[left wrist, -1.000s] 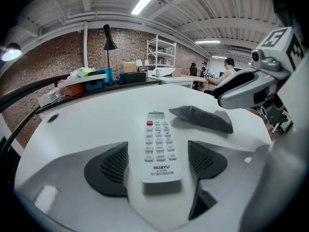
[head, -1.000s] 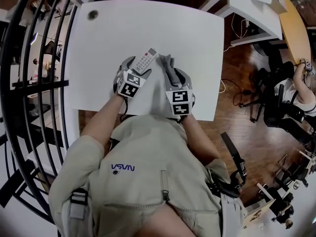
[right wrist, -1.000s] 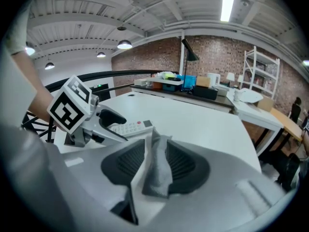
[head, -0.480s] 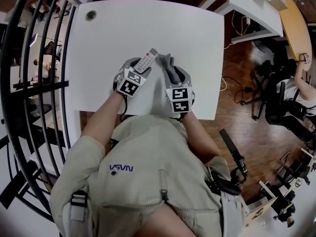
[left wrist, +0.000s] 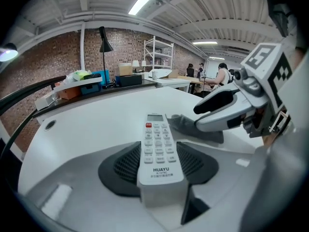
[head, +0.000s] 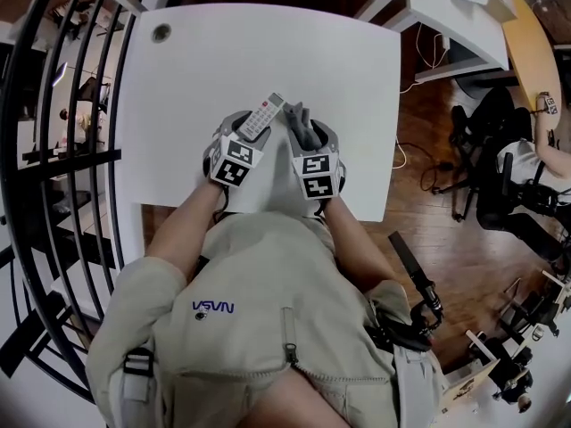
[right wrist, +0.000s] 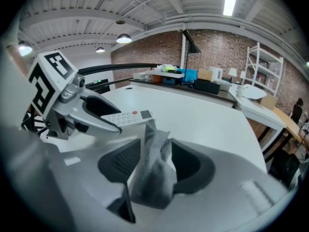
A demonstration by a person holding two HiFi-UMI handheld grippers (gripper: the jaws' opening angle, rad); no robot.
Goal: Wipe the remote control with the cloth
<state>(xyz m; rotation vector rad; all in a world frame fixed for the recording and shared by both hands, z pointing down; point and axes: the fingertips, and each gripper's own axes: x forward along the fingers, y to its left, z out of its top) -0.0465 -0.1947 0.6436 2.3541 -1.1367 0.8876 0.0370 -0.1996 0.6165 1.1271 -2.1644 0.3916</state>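
Remote control [left wrist: 158,149], white with pale keys and one red key, is clamped in the left tool [left wrist: 160,164], its jaws just closed further, over the white bench [head: 268,52]; crumpled grey cloth [right wrist: 154,151] is seen standing loosely between the just-widened jaws of the right tool [right wrist: 157,168].

The remote control [left wrist: 157,148] is showing white, with pale grey keys and one red button. The cloth [right wrist: 152,172] is looking plain grey. The table [head: 268,52] is gleaming white above a brown wooden floor [head: 419,230].
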